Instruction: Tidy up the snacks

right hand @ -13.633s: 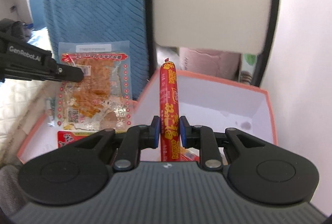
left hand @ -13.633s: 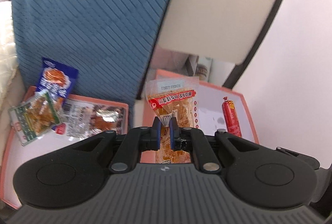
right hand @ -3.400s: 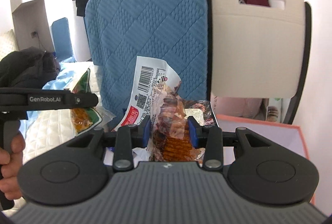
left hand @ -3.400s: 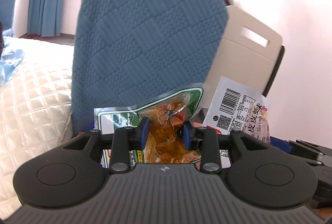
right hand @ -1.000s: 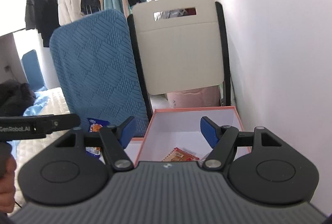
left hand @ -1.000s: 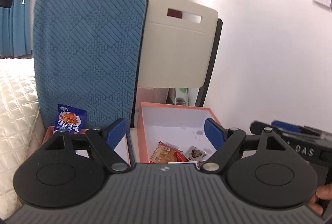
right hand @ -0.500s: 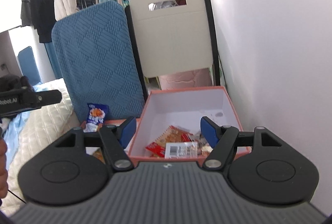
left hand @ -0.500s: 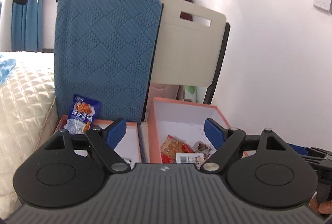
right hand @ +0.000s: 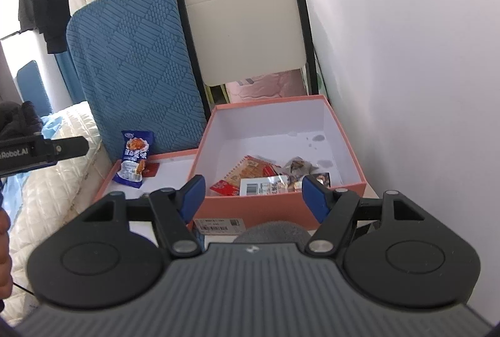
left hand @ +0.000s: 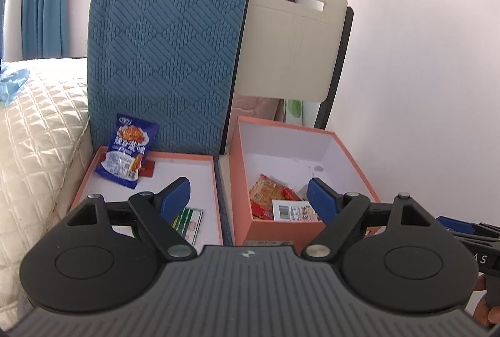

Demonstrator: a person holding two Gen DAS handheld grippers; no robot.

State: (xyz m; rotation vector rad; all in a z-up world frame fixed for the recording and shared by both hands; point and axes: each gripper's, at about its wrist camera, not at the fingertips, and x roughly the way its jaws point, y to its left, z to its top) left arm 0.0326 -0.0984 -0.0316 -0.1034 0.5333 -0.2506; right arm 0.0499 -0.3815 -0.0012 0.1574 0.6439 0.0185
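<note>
A deep orange box [left hand: 281,229] [right hand: 275,205] holds several snack packets [left hand: 272,196] [right hand: 259,177]. Left of it lies its shallow orange lid [left hand: 206,177] [right hand: 175,157]. A blue snack bag [left hand: 129,151] [right hand: 135,157] leans at the lid's far edge against a blue cushion. A green and white packet [left hand: 187,221] lies in the lid, partly hidden behind my left finger. My left gripper [left hand: 248,196] is open and empty, held above and in front of both boxes. My right gripper [right hand: 253,190] is open and empty in front of the deep box.
A blue quilted cushion [left hand: 162,56] [right hand: 134,71] and a cream chair back [left hand: 290,46] [right hand: 247,27] stand behind the boxes. A white wall [left hand: 422,87] runs along the right. A cream quilted bed [left hand: 34,134] lies to the left.
Both grippers, holding packets a few seconds ago, stand open and empty. Over the last second both views pulled back and tilted down, showing more of the boxes.
</note>
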